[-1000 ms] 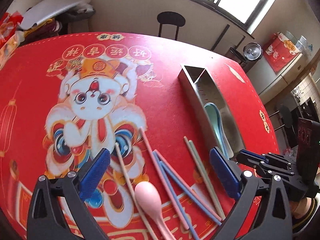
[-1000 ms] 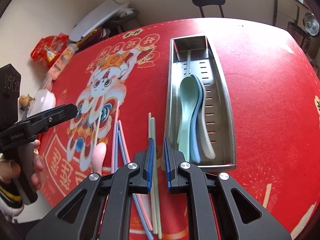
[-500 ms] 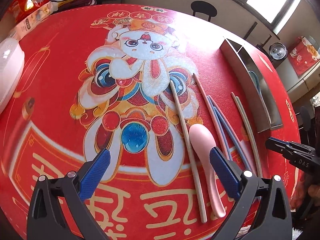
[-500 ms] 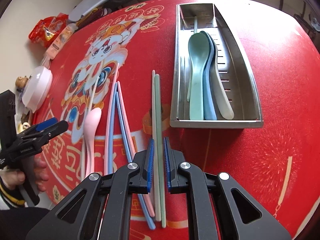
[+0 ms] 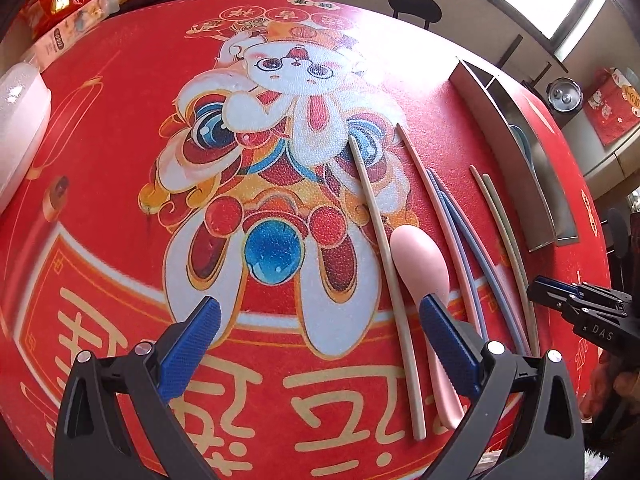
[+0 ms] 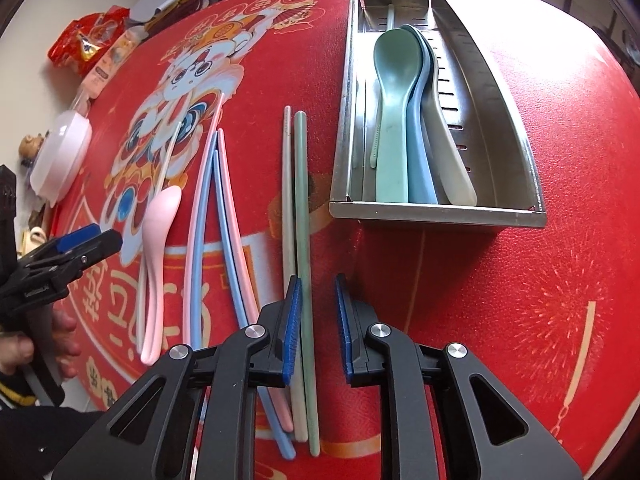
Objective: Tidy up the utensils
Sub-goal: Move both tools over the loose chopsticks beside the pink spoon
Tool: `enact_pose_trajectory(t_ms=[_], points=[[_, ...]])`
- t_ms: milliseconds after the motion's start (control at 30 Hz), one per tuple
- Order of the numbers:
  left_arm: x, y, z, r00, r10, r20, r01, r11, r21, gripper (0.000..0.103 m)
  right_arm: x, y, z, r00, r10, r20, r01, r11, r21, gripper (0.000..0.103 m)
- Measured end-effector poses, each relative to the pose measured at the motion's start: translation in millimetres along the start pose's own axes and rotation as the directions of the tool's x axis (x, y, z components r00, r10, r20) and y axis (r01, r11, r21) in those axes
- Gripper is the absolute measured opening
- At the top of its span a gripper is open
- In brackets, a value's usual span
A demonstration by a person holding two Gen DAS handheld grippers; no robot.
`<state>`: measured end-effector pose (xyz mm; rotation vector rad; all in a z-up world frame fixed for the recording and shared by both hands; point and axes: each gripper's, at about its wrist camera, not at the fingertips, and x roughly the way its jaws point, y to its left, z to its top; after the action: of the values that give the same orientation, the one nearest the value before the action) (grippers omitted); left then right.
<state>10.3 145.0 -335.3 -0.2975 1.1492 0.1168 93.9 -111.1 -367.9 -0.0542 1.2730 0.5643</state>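
Note:
A steel utensil tray (image 6: 520, 152) lies on the red mat and holds a green spoon (image 6: 394, 92), a blue spoon and a white spoon. A pink spoon (image 5: 420, 256) lies on the mat, also seen in the right wrist view (image 6: 158, 232). Beside it lie a beige chopstick (image 5: 384, 236), pink and blue chopsticks (image 6: 224, 216), and a green chopstick (image 6: 303, 216) with a white one. My left gripper (image 5: 320, 344) is open wide, its right finger over the pink spoon's handle. My right gripper (image 6: 316, 328) is partly open, with the green chopstick between its jaws.
A white lidded bowl (image 6: 60, 160) and snack packets (image 6: 92, 40) sit at the mat's far left edge. A black chair (image 5: 414, 2) stands beyond the table. The tray also shows in the left wrist view (image 5: 520, 140).
Both grippers have drawn back toward the near table edge. My right gripper has opened from shut to partly open around the green chopstick. The left stays open.

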Motion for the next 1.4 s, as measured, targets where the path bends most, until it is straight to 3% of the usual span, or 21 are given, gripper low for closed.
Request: enact_pose_trajectory(t_ms=[467,667,1067,1400], points=[[9.7,-7.4,-0.5,1.0,0.018,-0.026,-0.017,1.0,0.026,0.097,5.4,20.7,-2.7,0.99,-0.13,0.048,0.135,0.983,-0.129,0.018],[14.4,-6.6,3.5,0.999,0.043,-0.02,-0.043,0.998,0.036,0.097,4.5,17.0,-2.2,0.993,-0.11,0.048,0.115,0.987,-0.111,0.018],[31.1,-23.4,15.0,0.986,0.162,-0.041,-0.156,0.98,0.122,0.098,3.4,15.9,-3.0,0.994,-0.101,0.05,0.105,0.989,-0.102,0.018],[34.5,-19.1,22.2,0.986,0.164,-0.035,-0.16,0.982,0.099,0.098,3.1,13.3,-3.1,0.995,-0.086,0.055,0.09,0.992,-0.086,0.018]])
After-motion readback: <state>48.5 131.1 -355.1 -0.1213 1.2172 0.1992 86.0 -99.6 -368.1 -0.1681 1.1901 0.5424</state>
